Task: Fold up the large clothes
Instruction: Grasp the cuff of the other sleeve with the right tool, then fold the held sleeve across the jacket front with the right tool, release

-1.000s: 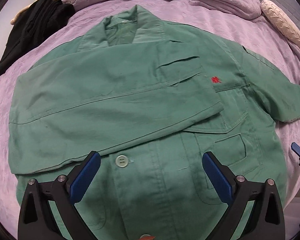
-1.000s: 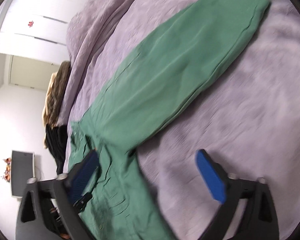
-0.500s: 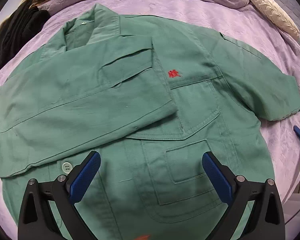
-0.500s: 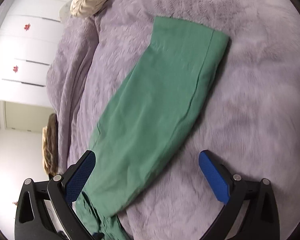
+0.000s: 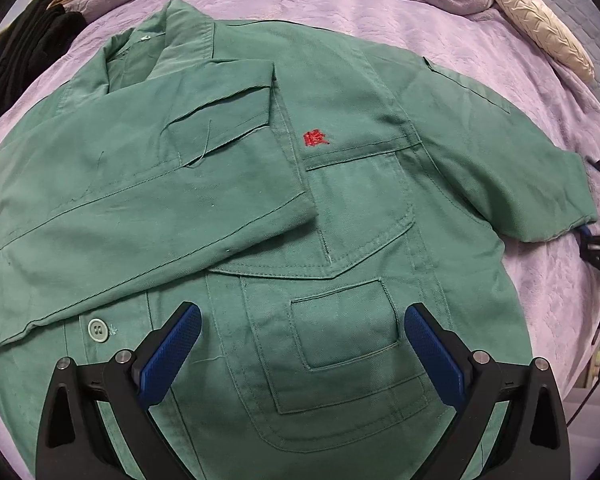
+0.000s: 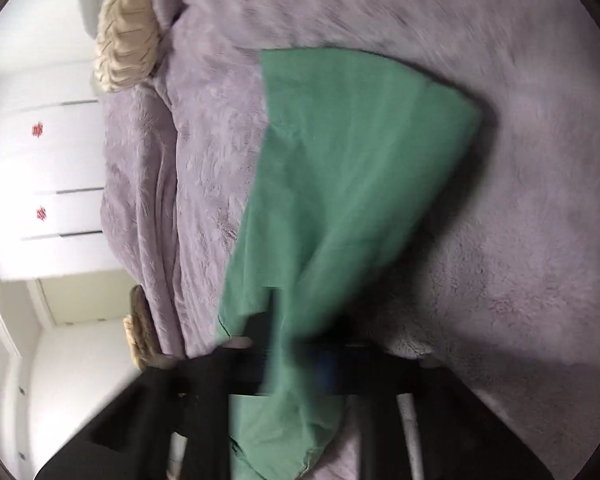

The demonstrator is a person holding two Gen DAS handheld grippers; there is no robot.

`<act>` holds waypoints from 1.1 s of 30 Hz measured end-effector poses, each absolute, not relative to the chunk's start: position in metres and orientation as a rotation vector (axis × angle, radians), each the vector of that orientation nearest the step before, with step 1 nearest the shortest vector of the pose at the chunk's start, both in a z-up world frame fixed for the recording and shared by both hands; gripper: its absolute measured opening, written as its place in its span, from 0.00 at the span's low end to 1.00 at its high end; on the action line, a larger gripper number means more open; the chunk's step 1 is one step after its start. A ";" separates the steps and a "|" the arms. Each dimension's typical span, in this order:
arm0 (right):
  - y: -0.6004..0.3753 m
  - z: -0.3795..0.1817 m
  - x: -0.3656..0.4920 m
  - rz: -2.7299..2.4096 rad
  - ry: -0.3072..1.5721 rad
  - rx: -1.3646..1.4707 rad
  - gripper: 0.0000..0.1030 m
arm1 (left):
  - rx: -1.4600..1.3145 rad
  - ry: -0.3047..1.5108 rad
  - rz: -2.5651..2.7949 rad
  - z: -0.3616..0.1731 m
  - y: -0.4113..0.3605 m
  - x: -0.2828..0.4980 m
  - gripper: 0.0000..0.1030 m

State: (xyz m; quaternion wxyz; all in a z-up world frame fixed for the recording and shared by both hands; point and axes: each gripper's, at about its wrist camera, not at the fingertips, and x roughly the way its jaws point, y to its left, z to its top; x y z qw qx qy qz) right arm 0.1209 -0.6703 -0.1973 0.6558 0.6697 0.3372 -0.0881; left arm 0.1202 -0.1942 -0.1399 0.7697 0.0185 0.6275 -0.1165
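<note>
One sleeve (image 5: 140,184) already lies folded across the chest of the green jacket (image 5: 340,240), spread on the lilac bedspread (image 5: 380,12). My left gripper (image 5: 302,350) hovers wide and empty over the lower pocket. The right gripper (image 6: 296,364) has just closed its jaws, now pinching the other sleeve (image 6: 340,184) — next, I judge, it carries it across to match. A red embroidered mark (image 5: 315,138) on the chest pocket – unreadable.

One green jacket (image 5: 340,208); one lilac blanket (image 5: 440,28); one cream cushion (image 5: 540,40); one black garment (image 5: 24,52); two claws, left claw (image 5: 300,344), right claw (image 6: 296,364)
</note>
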 end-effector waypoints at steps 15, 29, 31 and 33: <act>-0.518 -0.064 0.196 0.397 0.720 1.143 0.08 | -0.040 1.286 -0.200 -0.113 -0.114 0.125 0.99; -0.182 -0.116 0.236 0.667 1.185 0.474 0.12 | -0.145 1.216 0.079 -0.116 0.016 0.119 0.99; -0.179 -0.137 0.238 0.600 1.251 0.470 0.12 | -0.159 1.219 0.105 -0.120 0.030 0.115 0.99; -0.193 -0.146 0.239 0.573 1.272 0.545 0.39 | -0.176 1.223 0.122 -0.122 0.044 0.110 0.99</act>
